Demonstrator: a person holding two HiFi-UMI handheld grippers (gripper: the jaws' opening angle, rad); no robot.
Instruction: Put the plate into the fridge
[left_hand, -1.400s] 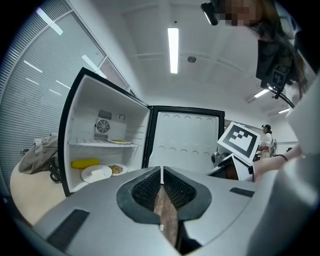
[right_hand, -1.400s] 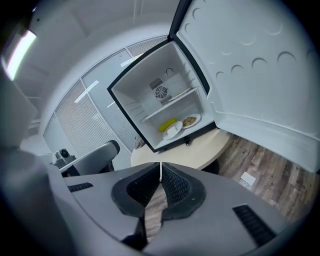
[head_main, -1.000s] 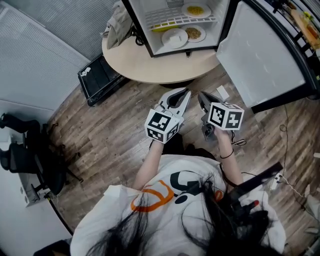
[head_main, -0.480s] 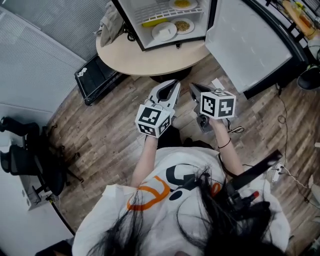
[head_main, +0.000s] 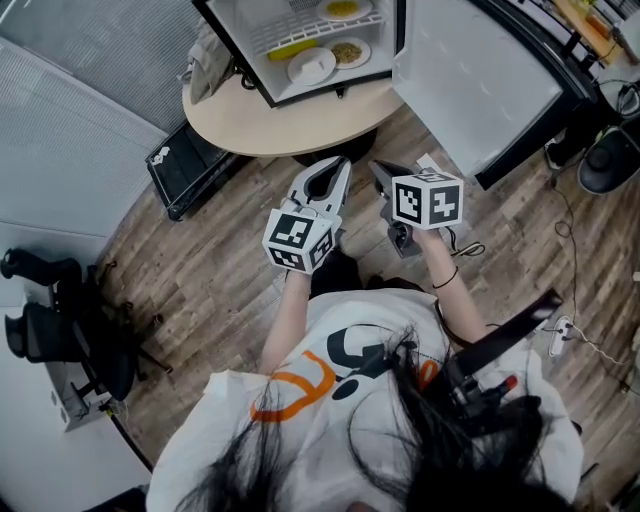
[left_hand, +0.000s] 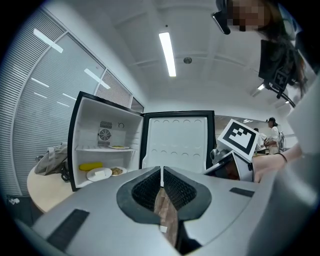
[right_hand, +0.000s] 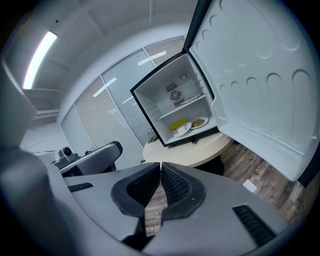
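Note:
A small fridge (head_main: 300, 40) stands open on a round table (head_main: 262, 122), its door (head_main: 470, 75) swung to the right. On its floor lie a white plate (head_main: 311, 66) (left_hand: 98, 174) (right_hand: 182, 130), a plate with food (head_main: 348, 52) (left_hand: 117, 171) and a yellow item (head_main: 290, 48). Another plate (head_main: 343, 9) rests on the shelf above. My left gripper (head_main: 335, 172) (left_hand: 161, 170) is shut and empty, held over the floor well short of the table. Beside it, my right gripper (head_main: 378, 170) (right_hand: 160, 165) is also shut with nothing in it.
A black case (head_main: 190, 165) lies on the wood floor left of the table. An office chair (head_main: 60, 330) stands at far left. A grey bag (head_main: 205, 65) sits on the table beside the fridge. A paper scrap (head_main: 430, 162) and cables (head_main: 465, 250) lie near the door.
The fridge and table have slid up and left in the head view as the person draws back. Both grippers stay shut, side by side.

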